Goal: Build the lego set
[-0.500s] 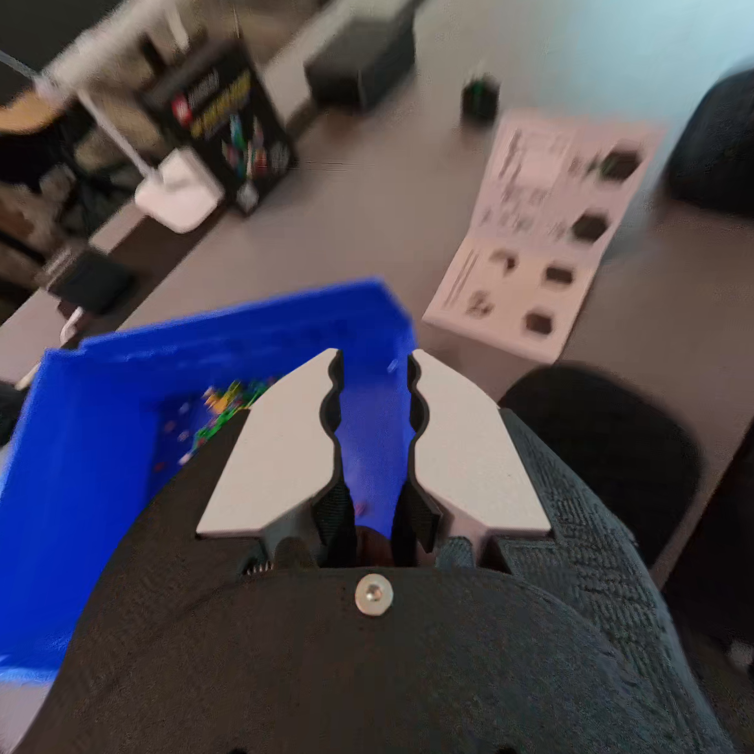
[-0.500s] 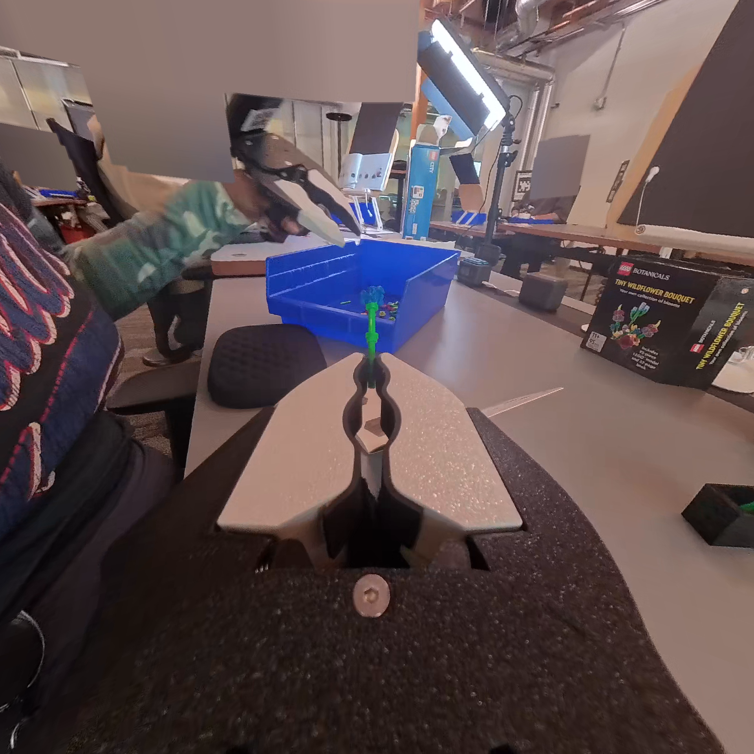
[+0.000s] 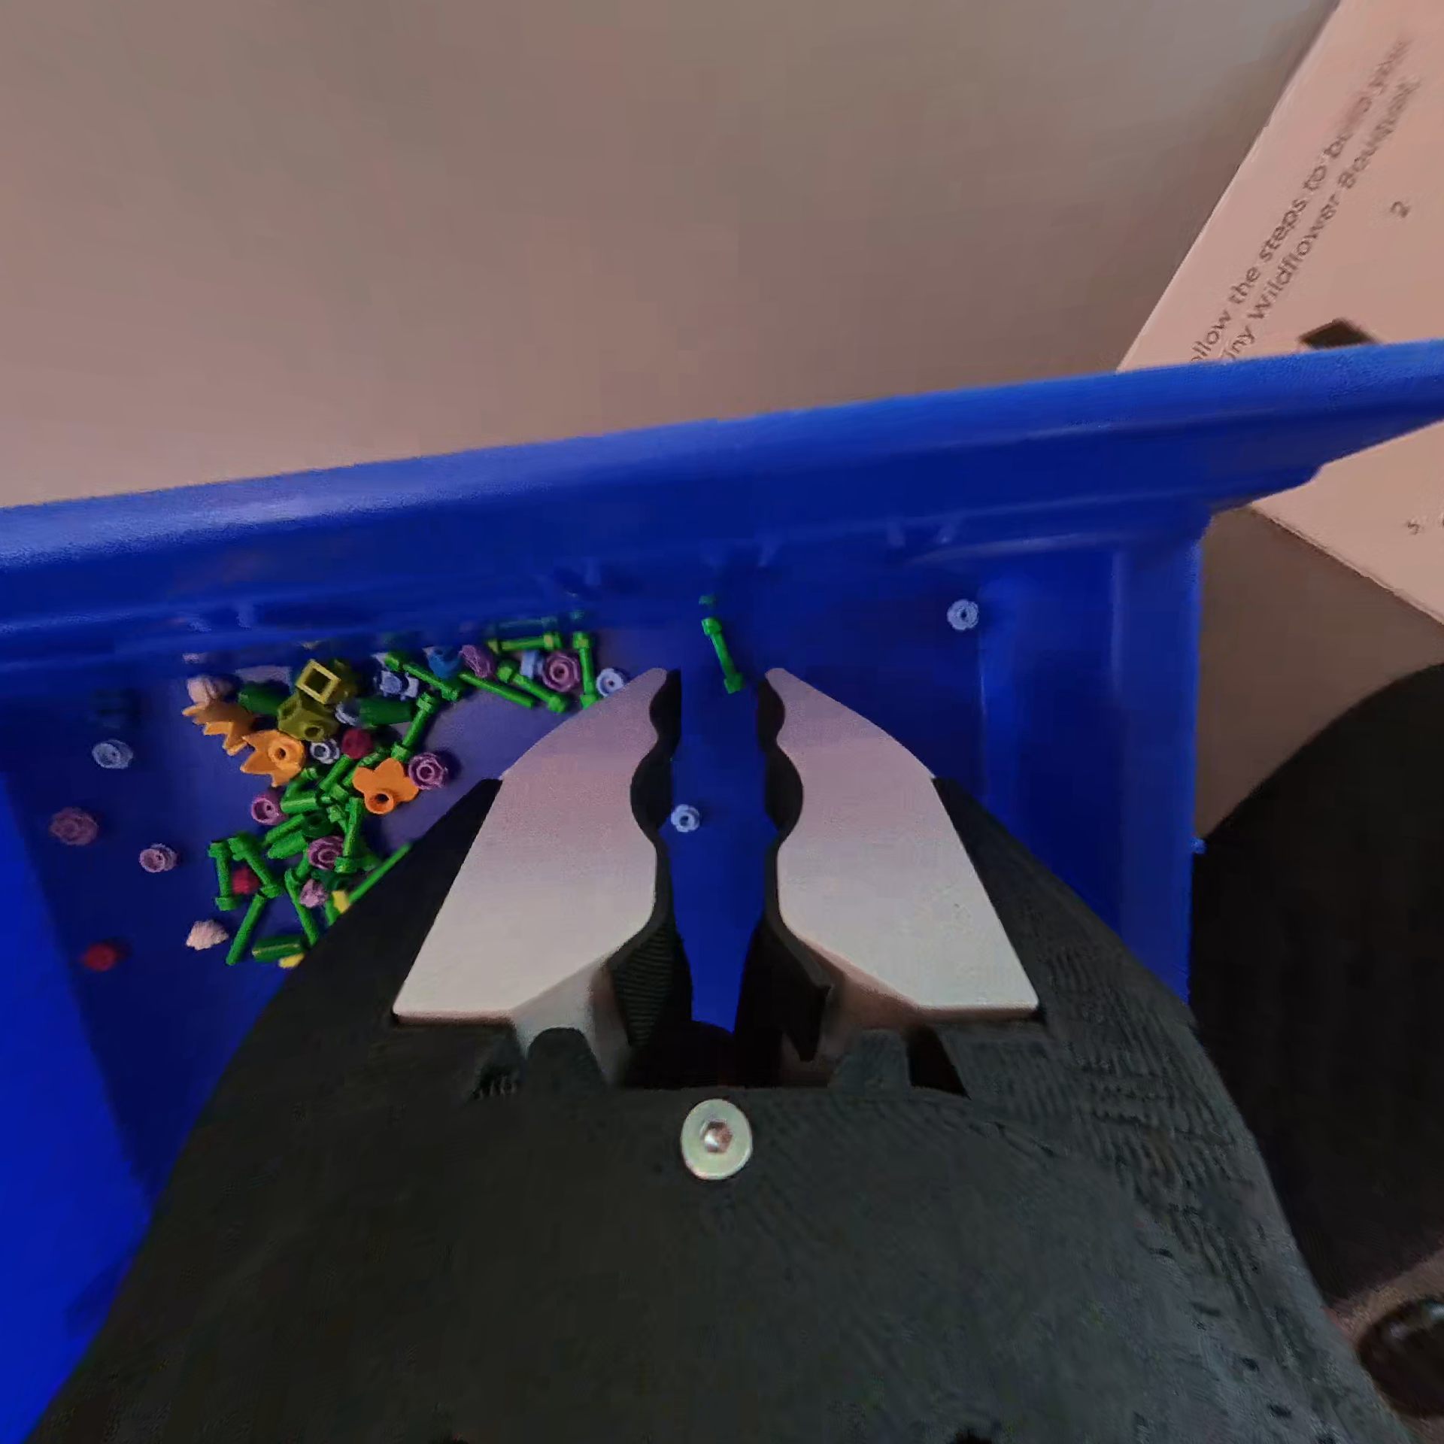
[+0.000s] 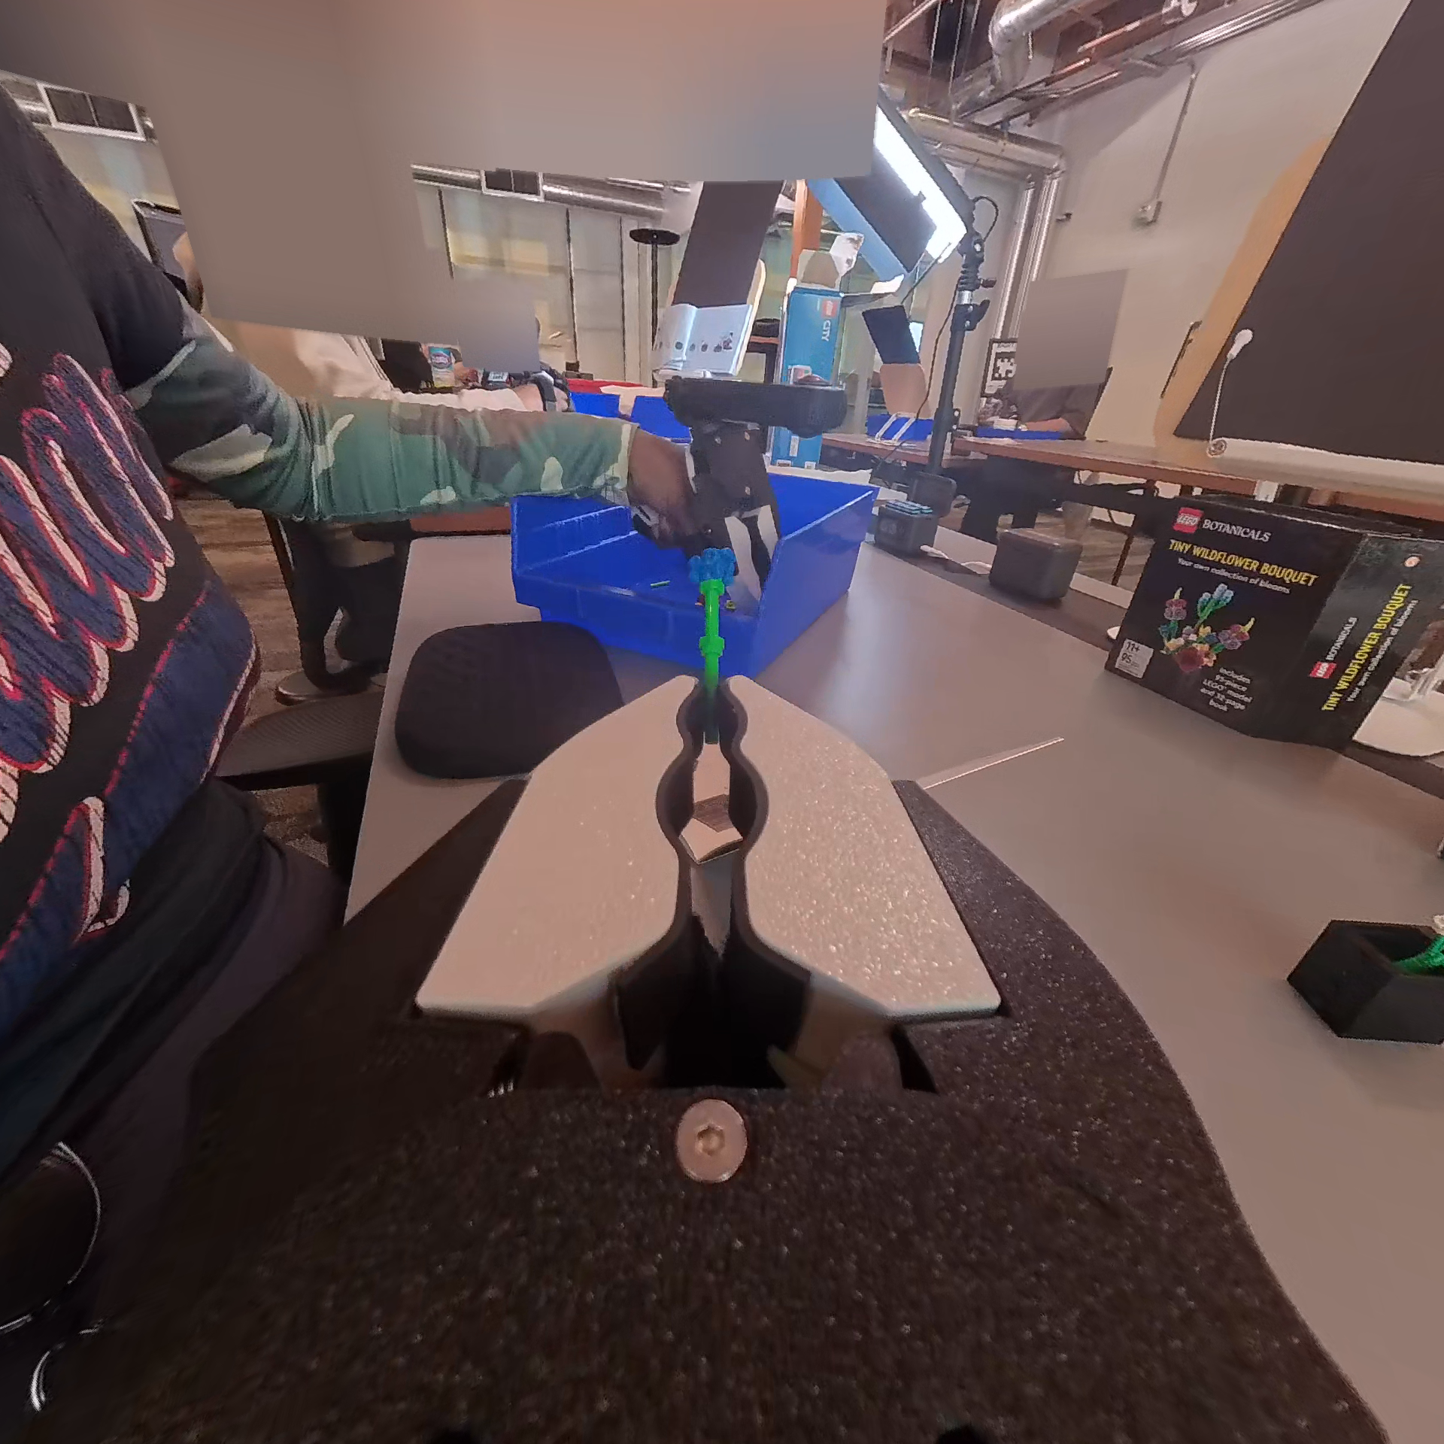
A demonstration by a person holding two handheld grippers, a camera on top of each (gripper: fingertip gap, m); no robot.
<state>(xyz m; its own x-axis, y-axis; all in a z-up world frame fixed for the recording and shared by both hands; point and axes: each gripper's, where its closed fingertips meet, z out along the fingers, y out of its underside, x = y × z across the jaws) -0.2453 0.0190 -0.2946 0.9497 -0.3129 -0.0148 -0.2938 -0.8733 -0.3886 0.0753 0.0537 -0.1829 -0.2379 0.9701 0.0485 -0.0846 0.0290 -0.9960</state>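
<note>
My left gripper (image 3: pixel 717 678) is open and empty, lowered inside the blue bin (image 3: pixel 703 477). A single green stem piece (image 3: pixel 722 653) lies just past its tips, and a small lilac flower stud (image 3: pixel 684 818) lies on the bin floor between its fingers. A pile of green, orange, purple and yellow-green pieces (image 3: pixel 328 789) lies to its left. My right gripper (image 4: pixel 713 688) is shut on a green stem with a blue flower top (image 4: pixel 711 617), held upright above the table. The left gripper (image 4: pixel 730 508) also shows in the right wrist view, reaching down into the bin (image 4: pixel 813 547).
The instruction sheet (image 3: pixel 1328 273) lies beyond the bin's far right corner. In the right wrist view a black pad (image 4: pixel 500 695) lies before the bin, the set's black box (image 4: pixel 1258 625) stands at right, and a small black holder (image 4: pixel 1375 988) with green parts sits near right. The gap from one gripper's tips to the other's is roughly 35 cm.
My left gripper has dropped from above the bin down into it, close to the pieces on its floor. The right gripper still holds the flower stem in about the same place.
</note>
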